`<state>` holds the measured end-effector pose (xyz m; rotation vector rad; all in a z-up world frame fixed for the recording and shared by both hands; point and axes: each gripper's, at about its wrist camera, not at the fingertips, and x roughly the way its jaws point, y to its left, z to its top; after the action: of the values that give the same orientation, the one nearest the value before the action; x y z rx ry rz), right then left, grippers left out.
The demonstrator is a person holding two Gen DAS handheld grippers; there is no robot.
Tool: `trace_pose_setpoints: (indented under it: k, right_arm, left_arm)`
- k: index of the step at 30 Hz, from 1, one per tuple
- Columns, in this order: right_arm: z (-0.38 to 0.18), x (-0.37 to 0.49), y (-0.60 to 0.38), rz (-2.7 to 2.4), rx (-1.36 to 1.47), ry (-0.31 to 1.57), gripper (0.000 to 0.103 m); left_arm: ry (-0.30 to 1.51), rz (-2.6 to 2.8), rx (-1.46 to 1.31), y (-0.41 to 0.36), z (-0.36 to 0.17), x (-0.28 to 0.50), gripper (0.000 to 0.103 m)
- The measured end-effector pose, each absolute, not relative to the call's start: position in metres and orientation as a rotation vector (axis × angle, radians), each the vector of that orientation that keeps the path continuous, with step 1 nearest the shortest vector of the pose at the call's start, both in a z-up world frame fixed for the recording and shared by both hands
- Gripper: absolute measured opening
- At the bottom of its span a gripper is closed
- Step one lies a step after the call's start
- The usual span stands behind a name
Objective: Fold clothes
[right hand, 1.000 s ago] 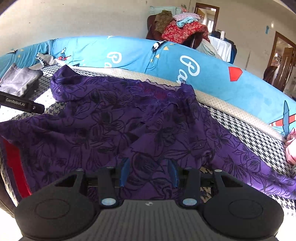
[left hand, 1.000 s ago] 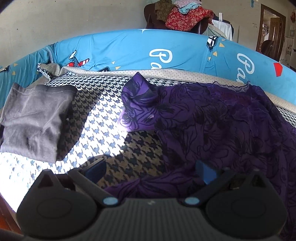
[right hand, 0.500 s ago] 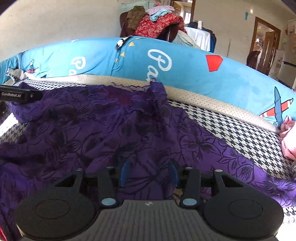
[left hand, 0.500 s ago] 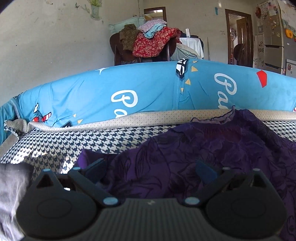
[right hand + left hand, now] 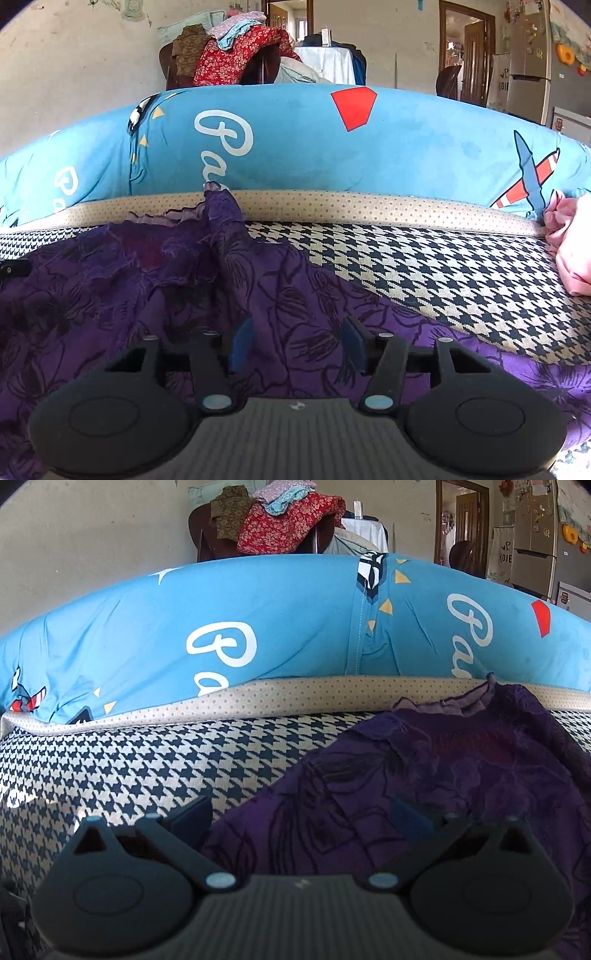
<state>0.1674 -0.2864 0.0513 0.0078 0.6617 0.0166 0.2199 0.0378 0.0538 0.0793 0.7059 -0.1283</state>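
Lying crosswise, purple garment [image 5: 155, 295] — ruffled edge toward the bolster; right claw [image 5: 297, 343] opening, left claw [image 5: 303, 812] spread.

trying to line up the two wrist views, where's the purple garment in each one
Left wrist: the purple garment fills the lower right, running under the left gripper.
Right wrist: it fills the lower left and centre, under the right gripper, whose jaws are opening.
Shared landmark: the red cloth on the chair behind the blue bolster.

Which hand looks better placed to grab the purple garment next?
Probably the right gripper: the purple garment lies between its opening fingers. The left gripper straddles its edge.
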Motion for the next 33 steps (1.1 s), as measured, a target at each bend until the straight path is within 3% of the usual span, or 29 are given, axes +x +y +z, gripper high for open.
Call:
trace_pose_setpoints:
  k: [24, 27, 31, 33]
  right_arm:
    - [0.024, 0.198, -0.268, 0.000, -0.063, 0.724, 0.055]
    - [0.023, 0.198, -0.269, 0.011, -0.053, 0.718, 0.047]
    - [0.024, 0.199, -0.268, 0.033, -0.042, 0.706, 0.025]
    - [0.025, 0.200, -0.269, 0.037, -0.032, 0.703, 0.021]
  left_arm:
    - [0.804, -0.234, 0.046, 0.041, 0.029, 0.243, 0.102]
    - [0.807, -0.241, 0.028, 0.041, 0.029, 0.244, 0.092]
    - [0.812, -0.273, 0.038, 0.037, 0.032, 0.243, 0.070]
    - [0.817, -0.280, 0.046, 0.035, 0.033, 0.244, 0.066]
